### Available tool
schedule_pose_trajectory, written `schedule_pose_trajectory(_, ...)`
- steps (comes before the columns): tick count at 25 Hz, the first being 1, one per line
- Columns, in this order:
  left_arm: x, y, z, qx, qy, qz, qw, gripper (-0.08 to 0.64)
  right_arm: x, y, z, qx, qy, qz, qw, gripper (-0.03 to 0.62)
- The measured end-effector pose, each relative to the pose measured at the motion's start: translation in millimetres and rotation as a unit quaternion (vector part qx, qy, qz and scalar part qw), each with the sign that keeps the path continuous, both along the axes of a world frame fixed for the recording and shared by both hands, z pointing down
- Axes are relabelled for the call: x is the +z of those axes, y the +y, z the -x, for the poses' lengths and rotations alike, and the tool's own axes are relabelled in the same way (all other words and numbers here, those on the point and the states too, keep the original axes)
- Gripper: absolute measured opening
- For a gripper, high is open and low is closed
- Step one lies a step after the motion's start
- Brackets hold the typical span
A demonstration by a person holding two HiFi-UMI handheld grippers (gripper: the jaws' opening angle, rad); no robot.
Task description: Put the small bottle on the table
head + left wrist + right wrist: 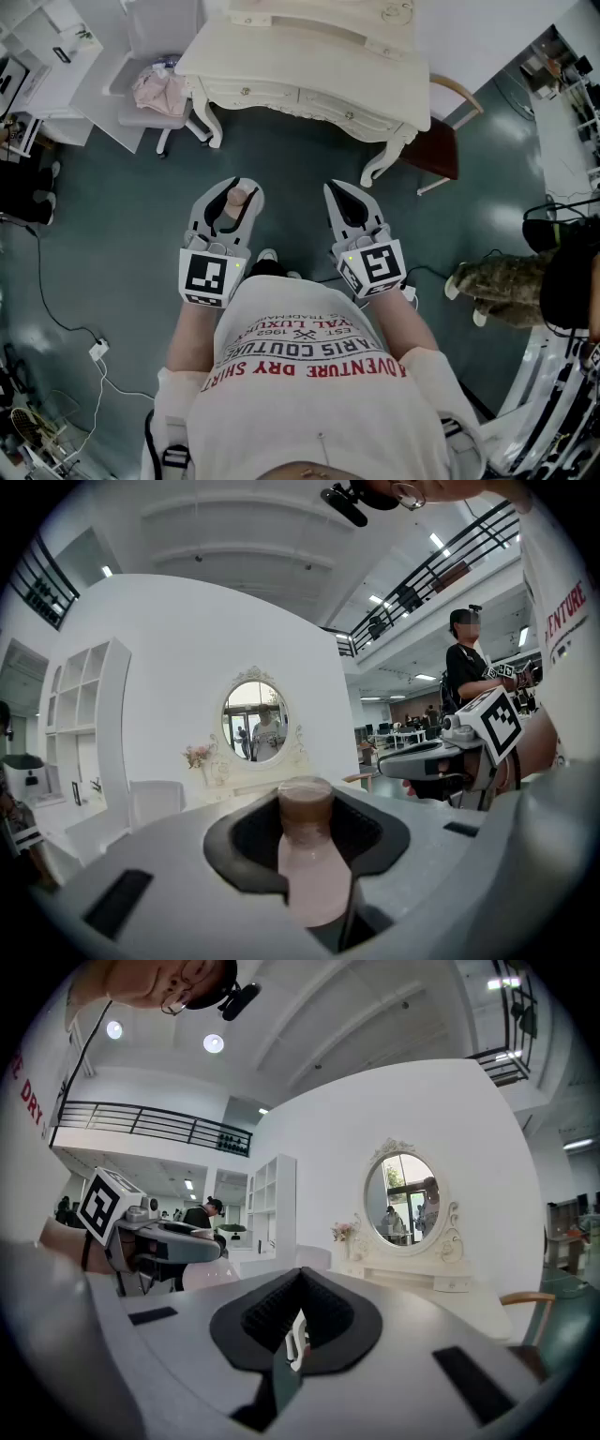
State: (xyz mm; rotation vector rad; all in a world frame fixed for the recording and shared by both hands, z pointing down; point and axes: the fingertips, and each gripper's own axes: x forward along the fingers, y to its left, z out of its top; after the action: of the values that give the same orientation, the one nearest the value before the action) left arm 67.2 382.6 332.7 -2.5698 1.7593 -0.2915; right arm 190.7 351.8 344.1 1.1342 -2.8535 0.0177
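Observation:
A small pink bottle (234, 199) with a brown cap stands upright between the jaws of my left gripper (233, 190), which is shut on it. In the left gripper view the bottle (314, 874) fills the gap between the pads, cap end away from the camera. My right gripper (343, 195) hangs beside it, shut with nothing between its jaws (298, 1321). Both are held over the floor, a short way in front of the white dressing table (309, 56). That table, with its oval mirror (408, 1194), also shows ahead in the right gripper view.
A grey chair (159, 89) with a pink cloth on it stands left of the table. A wooden chair (436, 145) with a dark red seat stands at the table's right. A person in camouflage trousers (506, 286) is at the right. A cable and plug (98, 349) lie on the floor.

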Motion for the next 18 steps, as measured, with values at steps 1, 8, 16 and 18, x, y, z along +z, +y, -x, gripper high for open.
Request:
schedule_pose_trajectory(1,0,-1,-1,0.001,0.000,0.000,1.0000,0.133,0,0,-2,0.002,0.001,0.002,1.000,-0.002)
schedule_pose_trajectory(8,3,-5,-6,0.001,-0.001,0.006,1.0000,0.133,2,-3,-7,0.005,0.008,0.006,1.000,-0.002)
schedule_pose_trajectory(16,7,-20,-4,-0.002,-0.002,0.007,1.0000,0.133,5,-19,-9,0.014,-0.014,0.014,1.000,0.000)
schedule_pose_trajectory(18,9,-28,-2,-0.002,-0.003,0.009,1.0000,0.133,7,-26,-8,0.012,-0.014,0.016,1.000,0.000)
